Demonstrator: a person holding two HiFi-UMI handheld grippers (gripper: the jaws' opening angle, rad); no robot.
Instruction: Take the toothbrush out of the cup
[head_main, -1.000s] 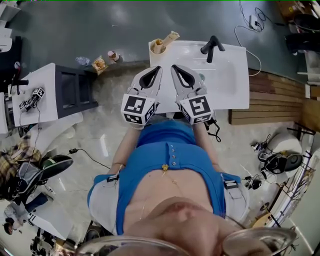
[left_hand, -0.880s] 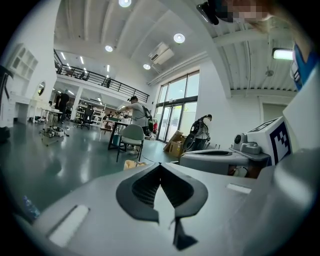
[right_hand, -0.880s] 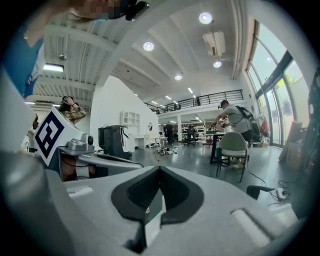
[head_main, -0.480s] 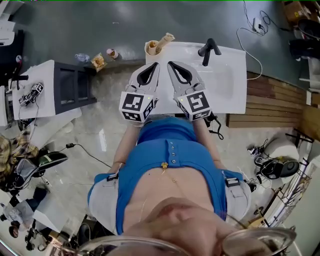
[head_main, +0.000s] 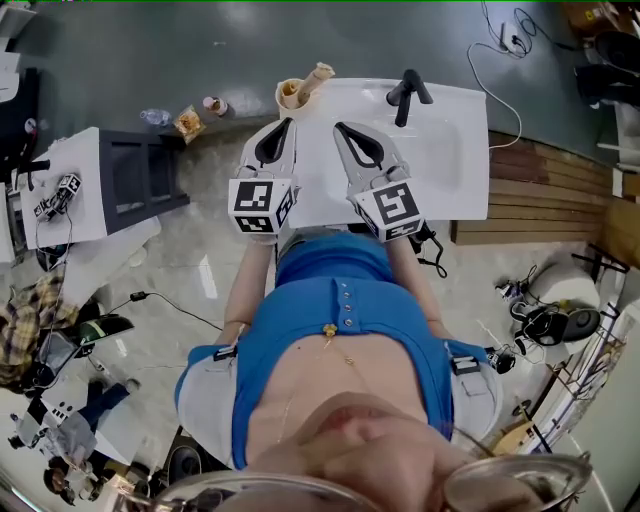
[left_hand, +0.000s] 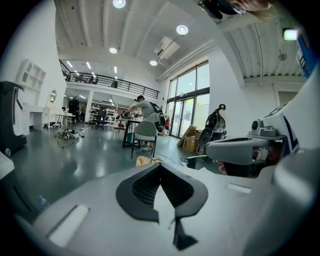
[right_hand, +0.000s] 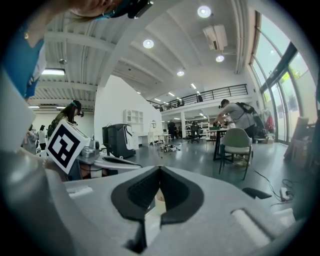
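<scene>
Hovering parallel: left tongs, right tongs.

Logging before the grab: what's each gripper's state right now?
Left gripper: closed, holding nothing.
Right gripper: closed, holding nothing.

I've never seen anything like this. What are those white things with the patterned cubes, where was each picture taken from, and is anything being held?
There is no robot: a person holds a hand-worked grasping tool in each hand; the patterned cubes belong to the tools. The top-down picture comes from a camera on the person's head. The other two come from cameras riding on each tool, looking along its jaws. The left tool and right tool hover over a white washbasin with a black tap. At its far left corner stands a cup with a toothbrush sticking out. Both tools are shut and hold nothing.
</scene>
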